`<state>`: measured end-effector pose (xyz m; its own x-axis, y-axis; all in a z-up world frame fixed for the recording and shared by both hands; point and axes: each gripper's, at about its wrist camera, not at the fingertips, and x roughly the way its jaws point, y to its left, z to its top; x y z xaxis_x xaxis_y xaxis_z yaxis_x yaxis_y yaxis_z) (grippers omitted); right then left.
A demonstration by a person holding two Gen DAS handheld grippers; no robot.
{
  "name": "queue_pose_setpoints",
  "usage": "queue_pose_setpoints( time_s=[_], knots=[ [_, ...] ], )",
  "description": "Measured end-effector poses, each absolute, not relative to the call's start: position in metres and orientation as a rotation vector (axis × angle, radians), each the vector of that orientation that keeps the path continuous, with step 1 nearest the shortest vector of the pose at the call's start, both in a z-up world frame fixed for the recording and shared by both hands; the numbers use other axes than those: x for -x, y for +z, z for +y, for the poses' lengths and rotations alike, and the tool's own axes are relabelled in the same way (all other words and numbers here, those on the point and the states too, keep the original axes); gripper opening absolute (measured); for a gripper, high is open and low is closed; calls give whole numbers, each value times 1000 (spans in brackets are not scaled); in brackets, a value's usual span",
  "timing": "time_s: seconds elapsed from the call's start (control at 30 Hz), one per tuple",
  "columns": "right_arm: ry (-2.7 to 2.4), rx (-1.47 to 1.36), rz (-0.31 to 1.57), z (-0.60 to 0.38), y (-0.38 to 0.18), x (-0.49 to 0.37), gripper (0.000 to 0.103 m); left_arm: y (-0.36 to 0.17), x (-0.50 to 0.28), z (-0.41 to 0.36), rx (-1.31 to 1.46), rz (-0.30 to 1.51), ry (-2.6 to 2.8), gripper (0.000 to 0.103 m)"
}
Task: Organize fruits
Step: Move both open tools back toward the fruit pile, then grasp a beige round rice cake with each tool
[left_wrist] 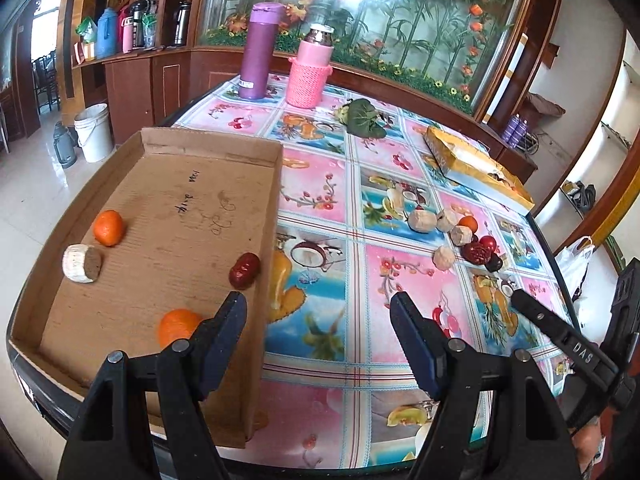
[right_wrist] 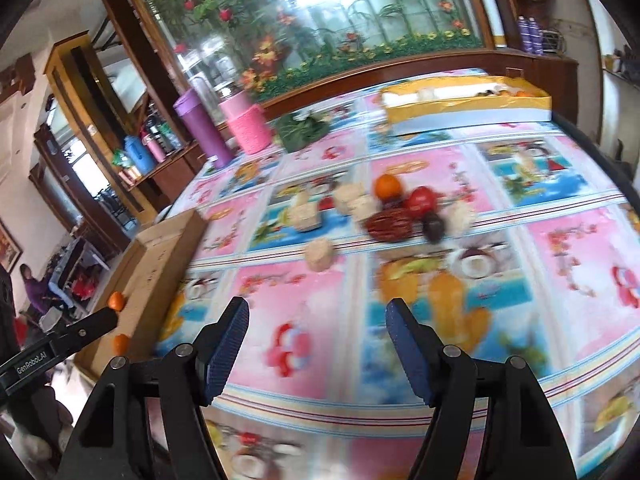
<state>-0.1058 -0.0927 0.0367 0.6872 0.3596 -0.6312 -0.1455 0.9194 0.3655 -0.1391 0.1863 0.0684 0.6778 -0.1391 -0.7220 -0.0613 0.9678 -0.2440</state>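
On the table: a fruit-print cloth [left_wrist: 320, 208] carries a cardboard tray [left_wrist: 276, 184] at the left and a loose heap of fruit [left_wrist: 476, 246] towards the right.
Left gripper [left_wrist: 318, 326]: jaws stand well apart with nothing between them, over the tray's right wall and the bare cloth.
Right gripper [right_wrist: 318, 330]: jaws wide and empty, above the cloth, well short of the heap.
In the tray: two oranges [left_wrist: 108, 227], a pale cut piece [left_wrist: 82, 263] and a dark red fruit [left_wrist: 244, 270]; the nearer orange [left_wrist: 176, 326] is partly covered by the left gripper's finger.
Heap: pale chunks, one orange, red and dark fruits touching one another; the right wrist view blurs them, so kinds are hard to tell.
Writing: dark scrawl on the tray floor [left_wrist: 188, 196], not legible; "DAS" on the right gripper's arm in the left view [left_wrist: 582, 347]; "GenRobot.AI" on the left gripper's arm in the right view [right_wrist: 32, 363].
Left view only: the tray's full inside, a white bucket [left_wrist: 94, 132] on the floor.
Right view only: the yellow box [right_wrist: 468, 104] seen along its long side, and a person seated far off [right_wrist: 34, 286], small and unclear.
Both views: a purple flask [left_wrist: 258, 52] and a pink flask [left_wrist: 310, 70] at the far edge, green leaves [left_wrist: 364, 118] beside them.
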Motion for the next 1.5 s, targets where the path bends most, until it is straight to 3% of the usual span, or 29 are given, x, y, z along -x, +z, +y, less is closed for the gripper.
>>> queue_pose_setpoints(
  time_s=[0.4, 0.73, 0.9, 1.0, 1.07, 1.1, 1.27, 1.33, 1.4, 1.5],
  knots=[
    [53, -269, 763, -193, 42, 95, 78, 42, 101, 137, 191, 917, -133, 73],
    [95, -190, 843, -176, 25, 40, 78, 36, 55, 83, 120, 941, -269, 73],
    [137, -222, 854, -172, 18, 17, 59, 31, 30, 46, 53, 918, -344, 73],
    [157, -283, 862, -176, 15, 8, 55, 24, 18, 31, 30, 929, -372, 72],
    [170, -298, 870, -175, 12, 5, 54, 18, 12, 25, 22, 938, -384, 69],
    [171, -295, 874, -173, 11, 4, 51, 14, 10, 24, 19, 949, -390, 61],
    [187, -293, 875, -169, 8, 0, 45, 12, 10, 24, 13, 925, -391, 41],
    [194, -330, 885, -173, 5, -3, 44, 11, 11, 25, 2, 912, -382, 26],
    [208, -368, 892, -176, 4, -5, 28, 12, 10, 28, 23, 914, -391, 26],
    [231, -412, 900, -177, 2, -6, 26, 14, 12, 33, 36, 912, -380, 26]
  ],
)
